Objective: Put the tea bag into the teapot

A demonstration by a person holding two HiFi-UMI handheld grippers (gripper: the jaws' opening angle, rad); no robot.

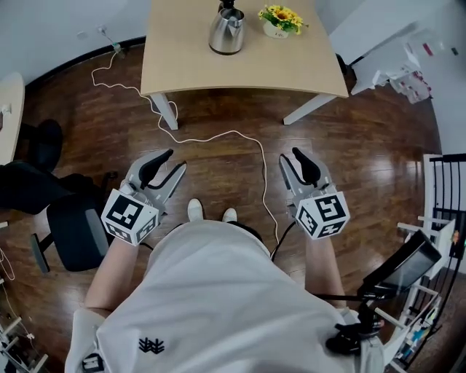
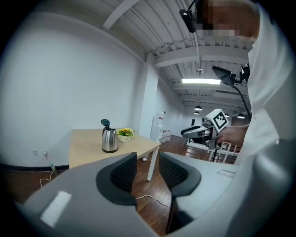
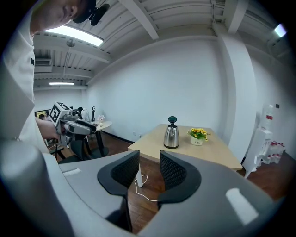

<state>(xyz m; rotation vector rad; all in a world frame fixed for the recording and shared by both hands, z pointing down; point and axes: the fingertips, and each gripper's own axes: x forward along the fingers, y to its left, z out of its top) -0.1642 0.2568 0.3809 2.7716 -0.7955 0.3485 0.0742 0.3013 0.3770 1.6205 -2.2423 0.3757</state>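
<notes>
**Both claws empty, well short of the table, no tea bag in sight**

The person stands back from the light wooden table (image 1: pixel 218 73), which lies at 12 o'clock in the head view. Both tools are held low at the waist. The left gripper (image 1: pixel 175 160) has its jaws a moderate way apart. Its own view shows nothing between the ribbed pads but floor and a stretch of cable. The right gripper (image 1: pixel 290 154) matches it, jaws parted with bare floor in the gap. Neither holds anything.

The steel teapot (image 1: pixel 226 29) stands upright at the far end of the table, a dark knobbed lid seated on top. A small pot of yellow flowers (image 1: pixel 280 20) sits just beside it at its 3 o'clock. The tea bag cannot be found in any view. It is not on the visible tabletop and not in either claw.

Judging from this, the work has not begun, and several things could spoil it:

- A white cable (image 1: pixel 218 135) snakes over the floor from 10 o'clock to just by the person's shoes, straight across the path to the table. A step forward could catch a foot on it.
- The lid looks shut. Pulling at it with one claw and nothing bracing the body could slide or tip the teapot on the smooth top.
- The flowers stand so close that a wide reach from the right side could knock them over.
- A tea bag is thin and limp, so jaws that close off-centre may pinch only the string or miss it altogether.
</notes>
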